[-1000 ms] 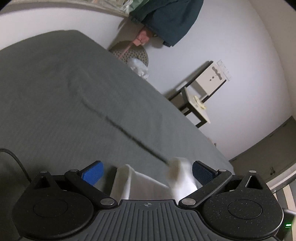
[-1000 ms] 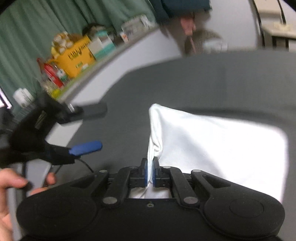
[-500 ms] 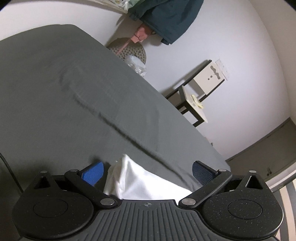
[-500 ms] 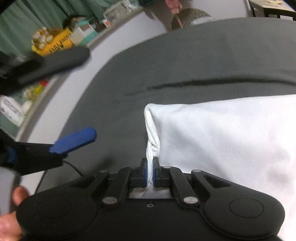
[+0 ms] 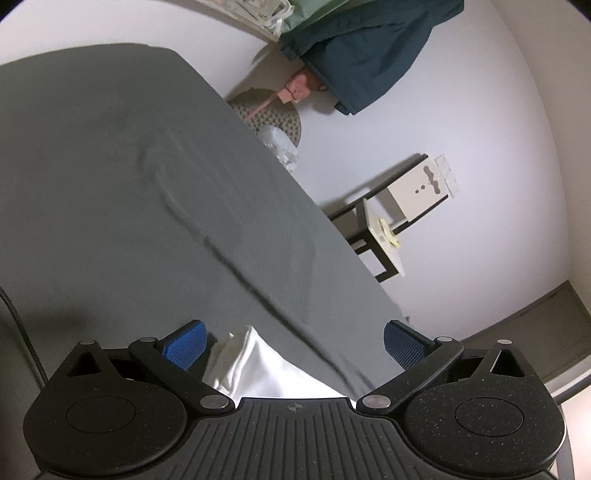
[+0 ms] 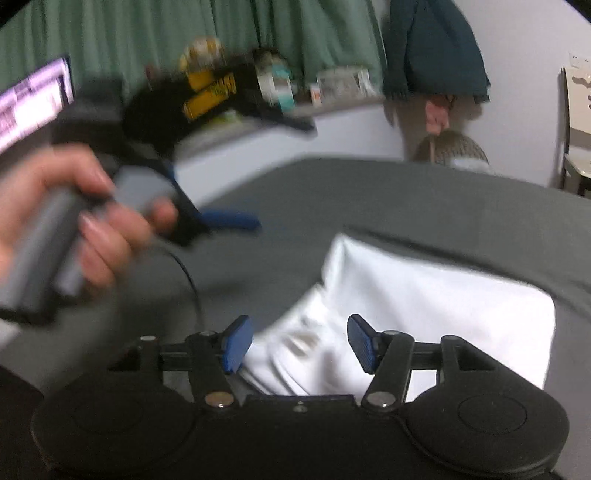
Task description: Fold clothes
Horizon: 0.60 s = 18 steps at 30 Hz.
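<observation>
White folded garment (image 5: 255,369) lies on the dark grey bedspread (image 5: 110,184), and in the left wrist view only its near corner shows, just ahead of the left gripper (image 5: 293,345). That gripper's blue-padded fingers (image 5: 184,345) stand wide apart with nothing between them; the cloth corner sits close to the left pad, though contact cannot be judged. Beyond the bed are a white wall, a dark teal jacket (image 5: 369,48) hanging up, and a small side table (image 5: 380,236).

From the right wrist view, the garment (image 6: 436,310) spreads as a rough rectangle on the bedspread (image 6: 406,199), its bunched near edge reaching in between the right gripper's (image 6: 301,343) fingers (image 6: 236,343), which are parted and grip nothing. To the left, blurred, a hand (image 6: 74,221) holds the other gripper's grey handle above the bed. Green curtains (image 6: 184,33) and a cluttered shelf (image 6: 277,92) lie behind.
</observation>
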Motion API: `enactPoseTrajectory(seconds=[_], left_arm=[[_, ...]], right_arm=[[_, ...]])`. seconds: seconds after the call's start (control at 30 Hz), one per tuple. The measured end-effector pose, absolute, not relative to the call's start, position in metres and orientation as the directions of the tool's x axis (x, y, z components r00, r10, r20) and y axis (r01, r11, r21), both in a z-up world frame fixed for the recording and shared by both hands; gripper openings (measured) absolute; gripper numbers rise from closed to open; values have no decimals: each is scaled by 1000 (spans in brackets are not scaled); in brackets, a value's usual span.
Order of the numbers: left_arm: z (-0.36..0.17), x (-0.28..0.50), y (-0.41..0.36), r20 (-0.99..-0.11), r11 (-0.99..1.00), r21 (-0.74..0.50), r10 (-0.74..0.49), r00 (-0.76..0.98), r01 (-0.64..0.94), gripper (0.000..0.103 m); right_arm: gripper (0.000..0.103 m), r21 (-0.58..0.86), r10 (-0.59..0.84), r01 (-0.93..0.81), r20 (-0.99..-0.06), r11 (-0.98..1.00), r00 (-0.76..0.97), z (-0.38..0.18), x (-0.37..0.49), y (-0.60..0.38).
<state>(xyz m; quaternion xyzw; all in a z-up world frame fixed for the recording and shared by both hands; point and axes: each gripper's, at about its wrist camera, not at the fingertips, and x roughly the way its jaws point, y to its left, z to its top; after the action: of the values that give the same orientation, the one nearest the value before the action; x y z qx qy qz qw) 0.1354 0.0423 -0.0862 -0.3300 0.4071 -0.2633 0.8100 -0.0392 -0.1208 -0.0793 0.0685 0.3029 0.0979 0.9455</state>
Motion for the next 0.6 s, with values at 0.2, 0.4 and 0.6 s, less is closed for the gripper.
enactPoseTrajectory(seconds=[0.2,0.4,0.6], left_arm=[[-91,131,33,-493,638,-747,-720,488,186,103],[-97,132,22,-493,600,-766,-778,388,229,103],[-102,127,-13,-488,515,-774,-856,172,368,103]], right_arm=[[55,277,385,-275,-535,921,752,-101,-21,-104],[66,202,463,-430,-564,880,684,-106,-20,-76],[64,48,452,-524,-577,850,680,-87,-58,-79]])
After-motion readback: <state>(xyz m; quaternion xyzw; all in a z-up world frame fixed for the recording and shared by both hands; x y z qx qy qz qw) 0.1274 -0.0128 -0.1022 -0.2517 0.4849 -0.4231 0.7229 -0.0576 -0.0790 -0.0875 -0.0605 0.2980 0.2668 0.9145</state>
